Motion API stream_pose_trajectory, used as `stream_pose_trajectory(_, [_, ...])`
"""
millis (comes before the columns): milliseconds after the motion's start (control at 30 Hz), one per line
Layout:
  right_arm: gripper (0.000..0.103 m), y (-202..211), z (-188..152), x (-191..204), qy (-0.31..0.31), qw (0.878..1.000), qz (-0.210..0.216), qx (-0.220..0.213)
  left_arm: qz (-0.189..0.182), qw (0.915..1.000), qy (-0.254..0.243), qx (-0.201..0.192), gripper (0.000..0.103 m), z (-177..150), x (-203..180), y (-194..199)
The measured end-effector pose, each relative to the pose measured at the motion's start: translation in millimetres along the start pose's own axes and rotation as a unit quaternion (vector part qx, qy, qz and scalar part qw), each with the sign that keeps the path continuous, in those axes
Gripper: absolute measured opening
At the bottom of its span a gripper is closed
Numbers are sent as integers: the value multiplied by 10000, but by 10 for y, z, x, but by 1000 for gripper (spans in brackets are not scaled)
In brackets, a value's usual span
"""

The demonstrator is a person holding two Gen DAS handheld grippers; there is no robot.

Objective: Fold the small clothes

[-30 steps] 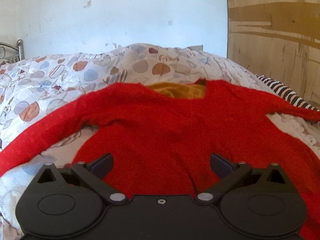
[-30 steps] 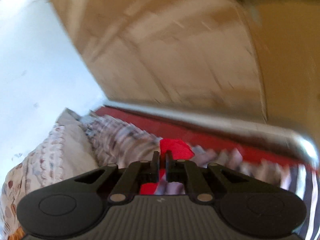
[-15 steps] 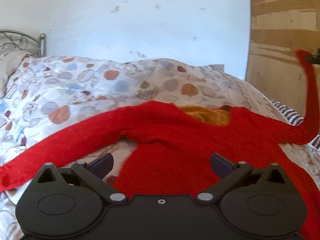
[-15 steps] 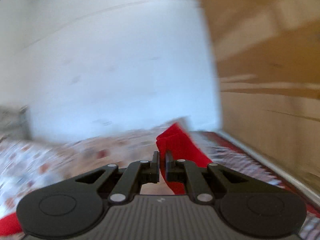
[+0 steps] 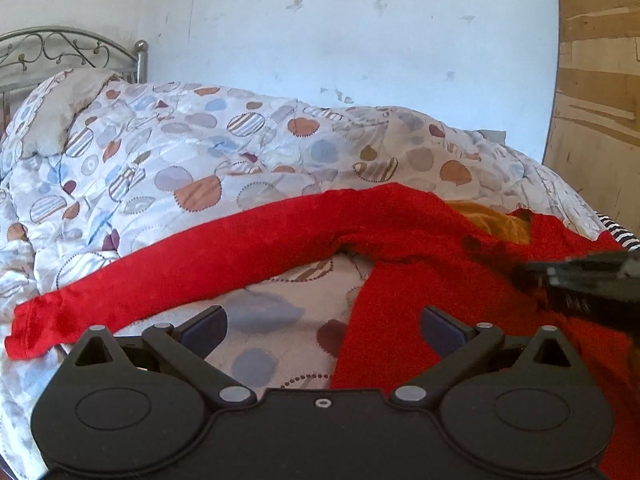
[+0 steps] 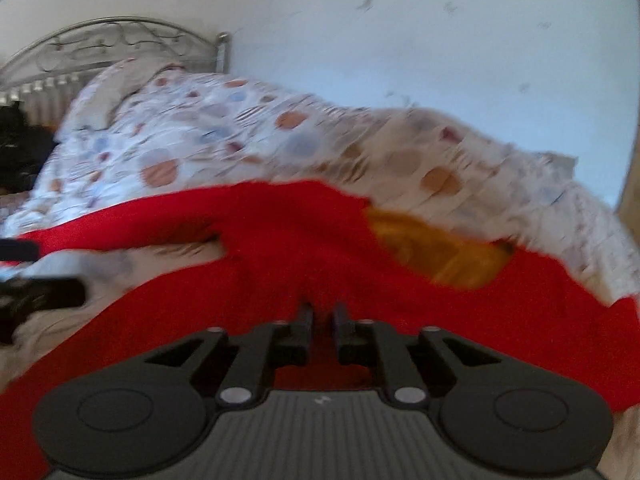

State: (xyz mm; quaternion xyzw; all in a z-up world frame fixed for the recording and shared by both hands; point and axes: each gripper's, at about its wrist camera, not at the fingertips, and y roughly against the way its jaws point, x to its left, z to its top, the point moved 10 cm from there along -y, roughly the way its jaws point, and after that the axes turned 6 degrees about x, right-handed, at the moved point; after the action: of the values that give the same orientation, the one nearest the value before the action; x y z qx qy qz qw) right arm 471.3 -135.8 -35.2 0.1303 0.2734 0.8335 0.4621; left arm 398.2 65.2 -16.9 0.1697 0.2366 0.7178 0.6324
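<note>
A red sweater (image 5: 420, 264) lies spread on the bed's quilt (image 5: 200, 168). The left claw (image 5: 322, 328) gapes wide, empty. The right claw (image 6: 322, 322), blurred, is opening narrowly above the sweater; grip unclear.

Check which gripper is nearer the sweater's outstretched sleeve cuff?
Left. The left gripper hangs beside the outstretched sleeve; the right gripper, jaws opening, is over the sweater's chest.

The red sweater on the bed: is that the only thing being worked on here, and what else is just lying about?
Part of the job:
- red sweater, spread on the bed
- left gripper, wide open, holding nothing
- right gripper, jaws opening over the sweater

Just lying about:
- patterned quilt
- mustard cloth under the neckline
- striped fabric
- metal headboard
</note>
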Motion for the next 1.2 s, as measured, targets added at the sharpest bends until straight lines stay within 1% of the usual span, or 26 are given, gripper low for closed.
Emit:
stream_pose_trajectory(33, [58,120,-48,-32,16,10000,5,-40,-13,10000,2,16,102,-12,-25,-20])
stream_pose_trajectory(100, [67,370,-117,-197,80,9997,-118,-184,-84,10000,17,-30,102,6,-72,-40])
stream_pose_trajectory(167, [78,592,-180,-446,64,9987,-425,-288,-173,9998,50,-93,102,41,-154,-68])
stream_pose_trajectory(200, [88,627,-169,-580,12,9977,-597,-313,-237,9996,72,-135,102,67,-206,-84])
stream_pose_trajectory(233, [93,733,-205,-746,-69,9961,-806,-364,-328,9993,95,-181,102,94,-280,-111])
stream_pose_trajectory(333, [97,976,-445,-1265,-323,9879,-1474,-362,-671,9973,128,-286,102,205,-549,-250])
stream_pose_trajectory(367, [98,1035,-559,-1459,-451,9824,-1786,-318,-799,9962,122,-334,102,251,-661,-318])
stream_pose_trajectory(433, [99,1081,-765,-1721,-603,9738,-2186,-199,-942,9946,102,-423,102,330,-868,-472])
stream_pose_trajectory(500, [99,1063,-944,-1922,-676,9669,-2461,-54,-989,9939,79,-471,102,402,-1060,-686])
stream_pose_trajectory(567, [99,983,-1045,-2059,-651,9640,-2579,46,-944,9946,0,-426,103,422,-1188,-889])
stream_pose_trajectory(600, [96,914,-1054,-2111,-592,9640,-2592,79,-887,9953,-6,-382,102,415,-1224,-991])
stream_pose_trajectory(633, [91,845,-1047,-2155,-525,9642,-2599,85,-805,9962,61,-330,102,393,-1231,-1086])
stream_pose_trajectory(667, [87,797,-1026,-2208,-460,9636,-2630,92,-739,9969,144,-249,102,350,-1220,-1171])
stream_pose_trajectory(733, [77,606,-950,-2245,-295,9641,-2635,122,-617,9976,326,-39,102,236,-1156,-1294])
stream_pose_trajectory(767, [72,520,-905,-2249,-137,9644,-2638,133,-632,9971,413,-34,102,189,-1127,-1320])
stream_pose_trajectory(833, [32,418,-801,-2241,107,9630,-2692,56,-723,9959,528,-160,102,151,-1085,-1299])
stream_pose_trajectory(900, [18,411,-747,-2212,181,9639,-2657,45,-726,9958,528,-171,103,146,-1081,-1299])
stream_pose_trajectory(967, [13,523,-776,-2230,-34,9614,-2751,-12,-682,9966,447,-146,103,128,-1097,-1298])
stream_pose_trajectory(1000, [12,594,-826,-2282,-394,9610,-2738,5,-650,9971,383,-119,103,119,-1112,-1307])
stream_pose_trajectory(1033, [12,647,-922,-2345,-895,9614,-2600,45,-611,9976,306,-93,103,106,-1129,-1309])
stream_pose_trajectory(1100, [11,621,-1117,-2438,-1449,9594,-2405,283,-520,9985,135,-55,103,90,-1176,-1330])
stream_pose_trajectory(1167, [11,585,-1207,-2472,-1675,9584,-2292,310,-420,9991,-34,-37,103,81,-1217,-1335])
stream_pose_trajectory(1200, [11,573,-1216,-2471,-1664,9581,-2312,312,-383,9992,-81,-41,103,78,-1227,-1336])
